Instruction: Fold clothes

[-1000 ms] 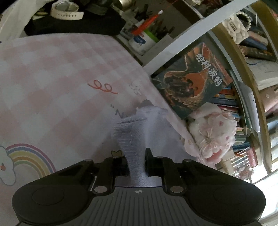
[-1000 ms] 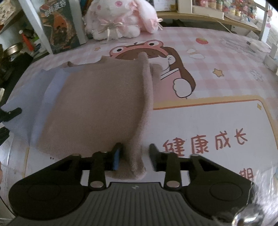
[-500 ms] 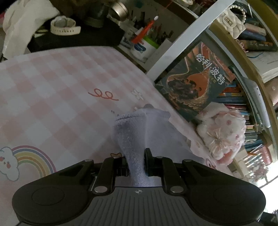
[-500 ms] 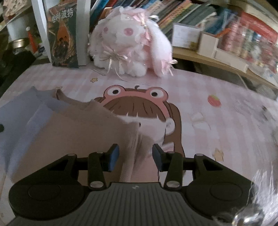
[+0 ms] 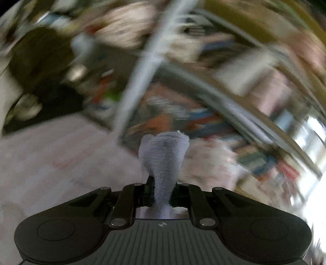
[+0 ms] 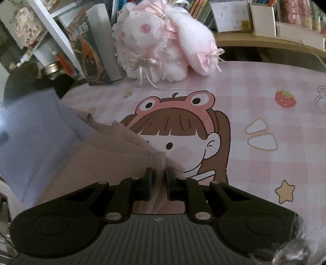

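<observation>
Two grippers, both clamped on cloth. Left gripper (image 5: 162, 193): fingers drawn in narrow, pinching a bunched neck of pale lavender knit fabric (image 5: 163, 157) that rises between them and flares out above the tips. Everything beyond it in the left wrist view is smeared by motion blur; only a pink surface at lower left and slanted shelf shapes and colours behind can be made out, none clearly.

Right gripper (image 6: 156, 177): fingers close together, holding a ribbed fold of the beige garment (image 6: 114, 150). From the fingers the beige cloth spreads out to the left and back, lifted at the pinched edge and sloping down toward the counter. A lavender layer (image 6: 34, 126) lies beside and partly under it on the left, reaching toward the counter's dark edge.

Counter (image 6: 254, 114): covered by a pink checked mat printed with a cartoon girl in a frog hat (image 6: 177, 122), directly ahead of the right fingers and partly covered by the beige cloth. Strawberry print (image 6: 285, 98) and star print (image 6: 284, 191) to the right.

Back edge: white and pink plush rabbit (image 6: 163, 40) on the mat, books (image 6: 89, 46) standing to its left, boxes (image 6: 262, 19) on a wooden shelf to the right.
</observation>
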Demonstrator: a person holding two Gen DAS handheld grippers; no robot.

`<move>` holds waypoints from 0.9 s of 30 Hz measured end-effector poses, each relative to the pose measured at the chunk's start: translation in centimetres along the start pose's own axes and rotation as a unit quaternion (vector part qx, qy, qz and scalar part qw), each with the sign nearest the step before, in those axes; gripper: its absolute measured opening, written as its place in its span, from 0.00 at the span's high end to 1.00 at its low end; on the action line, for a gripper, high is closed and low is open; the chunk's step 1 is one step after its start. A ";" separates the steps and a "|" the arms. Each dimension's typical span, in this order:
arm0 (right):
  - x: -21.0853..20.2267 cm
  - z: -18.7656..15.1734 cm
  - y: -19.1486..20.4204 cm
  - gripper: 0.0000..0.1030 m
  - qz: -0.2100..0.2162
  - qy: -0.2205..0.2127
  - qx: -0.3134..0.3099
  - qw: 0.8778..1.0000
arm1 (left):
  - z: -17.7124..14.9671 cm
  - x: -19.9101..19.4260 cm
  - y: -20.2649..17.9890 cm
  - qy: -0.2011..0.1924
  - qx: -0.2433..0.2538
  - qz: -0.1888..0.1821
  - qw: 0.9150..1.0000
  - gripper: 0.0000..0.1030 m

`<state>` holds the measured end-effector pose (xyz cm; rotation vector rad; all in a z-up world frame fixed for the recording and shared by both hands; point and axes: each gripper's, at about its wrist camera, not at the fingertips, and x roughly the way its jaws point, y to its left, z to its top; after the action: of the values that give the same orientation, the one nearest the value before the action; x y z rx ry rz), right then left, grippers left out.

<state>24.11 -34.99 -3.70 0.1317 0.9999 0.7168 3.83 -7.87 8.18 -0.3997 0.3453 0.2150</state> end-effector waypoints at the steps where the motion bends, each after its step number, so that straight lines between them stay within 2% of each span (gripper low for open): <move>1: 0.0 0.0 -0.2 0.89 0.006 0.000 -0.001 1.000 | -0.4 -0.4 -2.3 0.004 0.040 -0.010 0.999 0.89; 3: 0.0 0.0 -0.6 0.89 0.017 0.001 -0.004 1.000 | -2.2 -0.6 -6.9 0.030 0.120 -0.025 0.992 0.88; 4: 0.0 -0.1 -0.8 0.89 0.022 0.002 -0.004 1.000 | -3.5 -0.4 -9.0 0.050 0.157 -0.031 0.986 0.87; 5: -0.1 -0.1 -1.0 0.89 0.028 0.003 -0.003 1.000 | -5.1 0.0 -10.9 0.075 0.191 -0.035 0.978 0.84; 8: -0.1 -0.1 -1.7 0.89 0.042 0.005 0.008 0.999 | -10.8 1.8 -15.2 0.156 0.276 -0.032 0.948 0.79; 9: -0.1 -0.1 -1.9 0.90 0.047 0.006 0.012 0.999 | -12.5 2.1 -16.1 0.169 0.304 -0.026 0.937 0.77; 11: -0.2 0.0 -2.3 0.90 0.053 0.008 0.019 0.998 | -15.0 2.5 -17.3 0.178 0.353 -0.014 0.918 0.74; 13: -0.2 0.1 -2.5 0.90 0.057 0.012 0.024 0.998 | -16.2 2.5 -17.8 0.178 0.383 -0.007 0.907 0.71; 14: -0.2 0.2 -2.7 0.90 0.060 0.014 0.027 0.998 | -16.7 2.5 -18.1 0.178 0.397 -0.003 0.900 0.66; 16: -0.6 0.2 -3.1 0.90 0.062 0.015 0.036 0.997 | -17.9 2.5 -18.6 0.178 0.426 0.004 0.887 0.64; 17: -1.1 0.2 -3.3 0.89 0.062 0.012 0.045 0.997 | -17.8 2.5 -18.6 0.181 0.424 0.005 0.887 0.62; 19: -2.4 0.0 -3.8 0.86 0.066 0.002 0.063 0.996 | -17.0 2.4 -18.3 0.188 0.396 0.001 0.899 0.57; 21: -4.0 -0.2 -4.3 0.84 0.076 -0.009 0.079 0.994 | -15.9 1.6 -17.9 0.194 0.356 -0.017 0.914 0.52; 22: -4.8 -0.3 -4.6 0.79 0.082 -0.014 0.086 0.993 | -15.4 1.2 -17.5 0.192 0.336 -0.018 0.922 0.52; 24: -6.5 -0.7 -4.9 0.50 0.096 -0.019 0.097 0.990 | -14.5 0.5 -16.2 0.181 0.296 -0.009 0.938 0.52; 27: -7.5 -1.3 -4.4 0.48 0.139 -0.002 0.109 0.984 | -13.1 -0.5 -14.2 0.165 0.235 0.004 0.958 0.52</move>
<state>22.73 -43.13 -0.84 0.4713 1.0659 0.8589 3.52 -26.14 1.89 0.0408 0.7097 0.0676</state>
